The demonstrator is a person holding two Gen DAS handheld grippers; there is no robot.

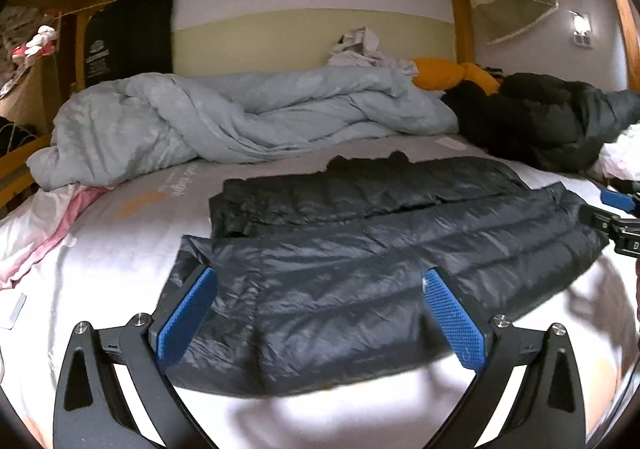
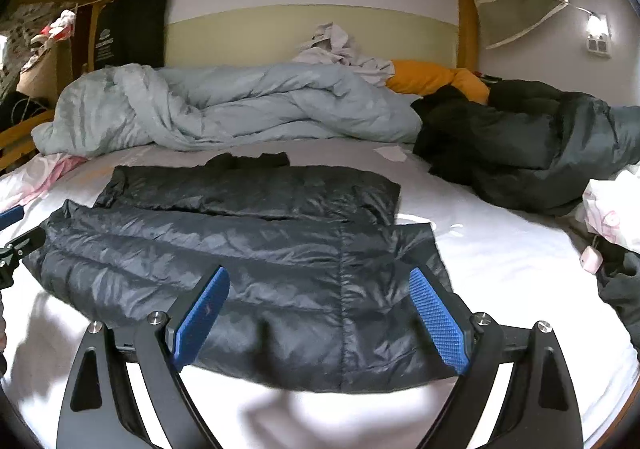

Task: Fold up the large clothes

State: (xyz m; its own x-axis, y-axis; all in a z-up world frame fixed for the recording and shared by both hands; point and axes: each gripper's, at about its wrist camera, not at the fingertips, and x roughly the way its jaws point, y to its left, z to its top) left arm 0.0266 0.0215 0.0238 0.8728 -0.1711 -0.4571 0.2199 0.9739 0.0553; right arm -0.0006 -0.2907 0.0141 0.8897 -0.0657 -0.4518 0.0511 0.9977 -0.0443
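The dark puffer jacket (image 1: 360, 249) lies flat on the white bed sheet (image 1: 100, 269) with its near half folded over — one fold seemingly done, more left — while left gripper (image 1: 320, 313) and right gripper (image 2: 320, 313) gape wide, holding nothing.

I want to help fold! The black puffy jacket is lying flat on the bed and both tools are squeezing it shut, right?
Not quite. The jacket does lie flat on the bed, but both tools are open, gripping nothing: the left tool in the left wrist view, the right tool in the right.
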